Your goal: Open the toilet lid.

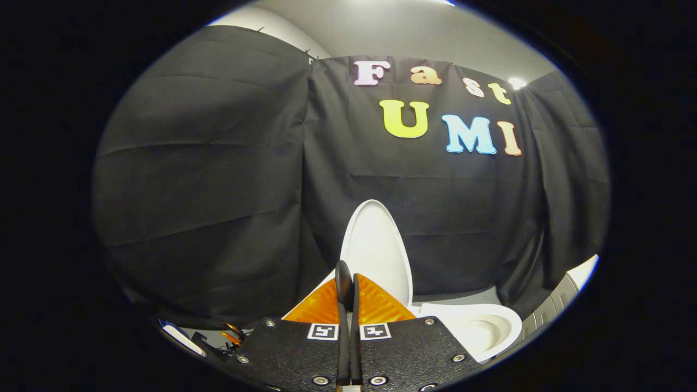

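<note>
Gripper (348,283) fingers are pressed together, holding nothing. Just beyond them the toilet lid (375,247) stands upright, its edges free; the open bowl (479,326) lies right.

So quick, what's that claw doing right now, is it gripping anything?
Claw: closed, fingers pressed together with nothing between them; the raised toilet lid stands just beyond, not gripped.
</note>
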The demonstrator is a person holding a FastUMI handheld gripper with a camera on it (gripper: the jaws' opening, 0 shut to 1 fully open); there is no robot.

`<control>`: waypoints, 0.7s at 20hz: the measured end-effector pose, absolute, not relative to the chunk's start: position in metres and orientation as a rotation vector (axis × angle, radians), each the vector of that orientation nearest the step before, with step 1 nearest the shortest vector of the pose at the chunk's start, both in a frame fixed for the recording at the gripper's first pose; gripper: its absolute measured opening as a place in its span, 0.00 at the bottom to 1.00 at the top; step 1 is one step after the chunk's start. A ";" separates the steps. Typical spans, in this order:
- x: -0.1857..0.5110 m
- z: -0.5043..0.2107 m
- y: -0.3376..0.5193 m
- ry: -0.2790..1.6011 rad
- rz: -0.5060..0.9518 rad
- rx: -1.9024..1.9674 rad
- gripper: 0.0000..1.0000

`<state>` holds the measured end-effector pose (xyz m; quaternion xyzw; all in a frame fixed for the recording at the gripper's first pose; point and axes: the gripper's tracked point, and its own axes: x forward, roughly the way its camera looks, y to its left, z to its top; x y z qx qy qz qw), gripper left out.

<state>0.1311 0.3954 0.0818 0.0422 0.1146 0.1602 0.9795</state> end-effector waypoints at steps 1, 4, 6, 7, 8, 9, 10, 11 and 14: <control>0.129 0.084 0.393 0.235 0.323 0.068 0.00; 0.129 0.084 0.400 0.245 0.386 0.026 0.01; 0.124 0.081 0.406 0.251 0.460 0.032 0.15; 0.118 0.079 0.401 0.252 0.481 0.049 0.30; 0.113 0.079 0.395 0.249 0.486 0.061 0.45; 0.110 0.084 0.387 0.234 0.478 0.070 0.60; 0.109 0.090 0.378 0.219 0.475 0.082 0.75; 0.106 0.094 0.374 0.202 0.475 0.096 0.89; 0.097 0.115 0.348 0.134 0.476 0.135 0.94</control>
